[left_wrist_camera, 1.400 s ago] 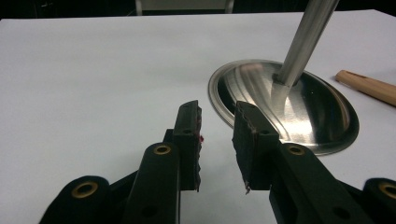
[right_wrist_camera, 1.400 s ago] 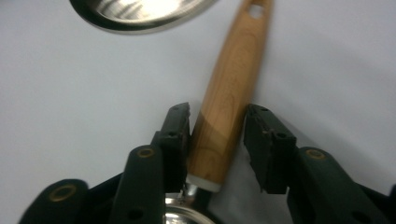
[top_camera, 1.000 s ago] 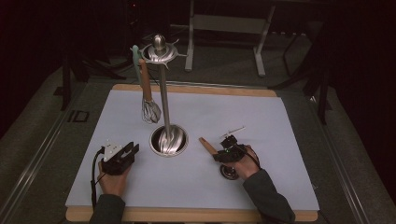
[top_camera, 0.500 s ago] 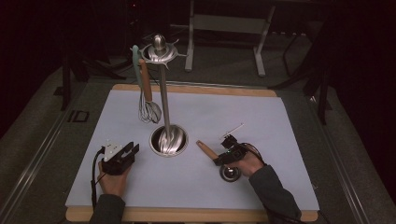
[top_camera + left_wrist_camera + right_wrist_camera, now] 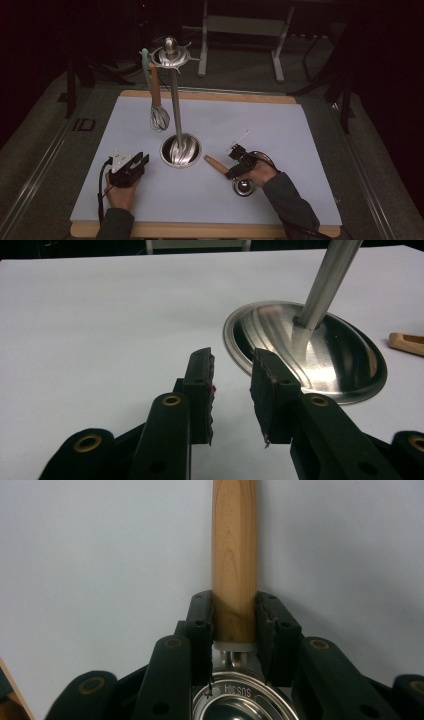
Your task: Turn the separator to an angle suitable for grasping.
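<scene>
1. The pale blue mat on the wood-edged table (image 5: 300,130) is smooth and flat, so anything lying on it has to be pinched from the sides rather than scooped

2. The tall polished steel utensil stand with a round domed base (image 5: 176,115) rises at the middle of the mat, left of my right hand. A wire whisk with a wooden handle (image 5: 159,117) hangs from its top ring on the far left side, beside a mint green utensil (image 5: 145,60)

3. The small steel ladle with a round wooden handle (image 5: 234,555) lies flat on the mat near me, right of the stand base, its handle end (image 5: 214,163) pointing left and far, its bowl (image 5: 243,187) under my hand. I judge it stiff and fairly light, with the weight in the bowl end. The steel would be slick; the bare wood should grip well, so the handle just above the bowl is the place to hold

4. My right gripper (image 5: 234,625) has just been closing, and its pads now press both sides of that handle close to the bowl

5. My left gripper (image 5: 232,375) rests on the mat near left of the stand base, its jaws parted with nothing between them
</scene>
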Demonstrator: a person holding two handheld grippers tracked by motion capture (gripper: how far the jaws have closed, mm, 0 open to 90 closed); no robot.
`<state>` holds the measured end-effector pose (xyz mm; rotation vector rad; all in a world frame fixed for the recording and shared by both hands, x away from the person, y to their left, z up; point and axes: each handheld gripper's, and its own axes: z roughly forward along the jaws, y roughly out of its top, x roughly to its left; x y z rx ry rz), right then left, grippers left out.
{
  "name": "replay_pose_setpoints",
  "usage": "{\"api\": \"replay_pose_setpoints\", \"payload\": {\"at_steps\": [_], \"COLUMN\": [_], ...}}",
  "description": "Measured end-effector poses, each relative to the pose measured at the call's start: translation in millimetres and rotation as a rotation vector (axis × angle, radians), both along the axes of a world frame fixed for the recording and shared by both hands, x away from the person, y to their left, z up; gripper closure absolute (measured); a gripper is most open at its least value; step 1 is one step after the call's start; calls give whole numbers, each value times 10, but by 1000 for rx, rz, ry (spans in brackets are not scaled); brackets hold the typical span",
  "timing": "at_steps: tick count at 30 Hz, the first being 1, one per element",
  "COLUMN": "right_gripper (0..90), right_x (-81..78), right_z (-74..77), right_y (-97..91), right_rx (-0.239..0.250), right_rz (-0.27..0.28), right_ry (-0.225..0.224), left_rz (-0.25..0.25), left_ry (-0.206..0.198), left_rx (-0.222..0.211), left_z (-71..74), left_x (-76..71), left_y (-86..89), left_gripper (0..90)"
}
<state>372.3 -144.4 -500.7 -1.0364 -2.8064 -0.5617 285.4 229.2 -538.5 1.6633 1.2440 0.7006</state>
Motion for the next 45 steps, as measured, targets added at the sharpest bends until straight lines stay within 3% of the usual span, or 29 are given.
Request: {"api": "replay_pose_setpoints", "payload": {"at_steps": [10,22,26,34,45], "right_gripper": [685,644,659,704,705], "right_x": [118,172,165,125,99], "right_z": [-1,6,14,25,14], "right_y": [128,201,229,272,317], "right_rx": [-36,-53,-73,-99,-112], "right_rz": [8,7,20,63,78], "right_ry": [64,64,90,100,87], "left_rz": [2,1,2,1,0], "left_ry": [-2,-1,0,1,2], "left_rx": [-4,-4,-3,0,11], "left_z": [-1,-1,-1,0,-1], "left_x": [1,1,2,1,4], "left_y": [-2,0,0,0,-12], "left_gripper": [704,704,703,702,702]}}
